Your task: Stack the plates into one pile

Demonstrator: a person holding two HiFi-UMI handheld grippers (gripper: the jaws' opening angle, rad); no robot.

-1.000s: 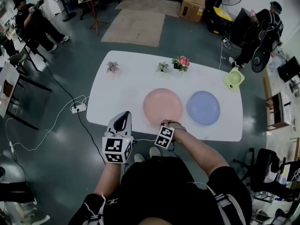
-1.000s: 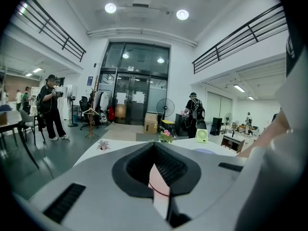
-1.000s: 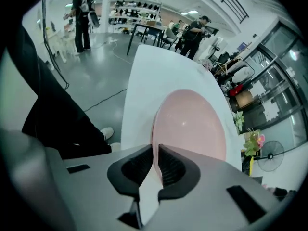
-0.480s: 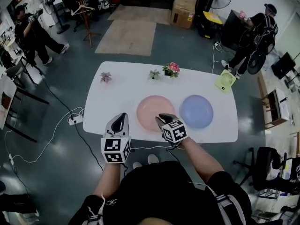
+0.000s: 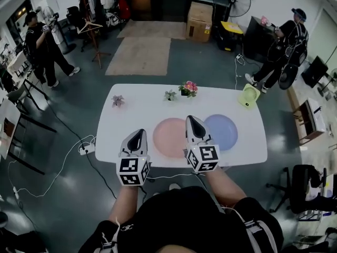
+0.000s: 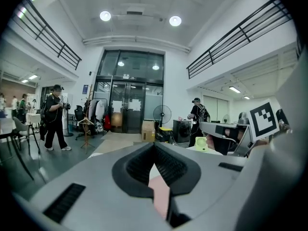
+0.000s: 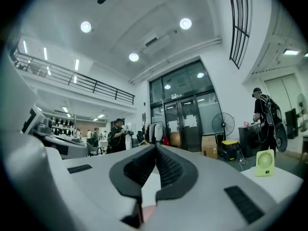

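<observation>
A pink plate (image 5: 168,137) and a blue plate (image 5: 225,132) lie side by side on the white table (image 5: 126,124), apart from each other. My left gripper (image 5: 138,135) hovers shut and empty over the table's near edge, left of the pink plate. My right gripper (image 5: 192,121) is raised level above the gap between the two plates; its jaws have just been closing and stand shut with nothing between them. In the left gripper view the jaws (image 6: 154,147) meet, with a strip of pink plate (image 6: 161,196) showing below them. The right gripper view shows its jaws (image 7: 156,148) closed, pointing across the room.
Along the table's far edge stand two small potted plants (image 5: 118,100) (image 5: 169,95), a pink flower pot (image 5: 188,87) and a green desk fan (image 5: 248,95). A power strip with cable (image 5: 87,148) lies on the floor at left. People stand far off at both sides.
My right gripper has lifted from the near rim of the pink plate and turned from pointing down to level. My left gripper has risen a little.
</observation>
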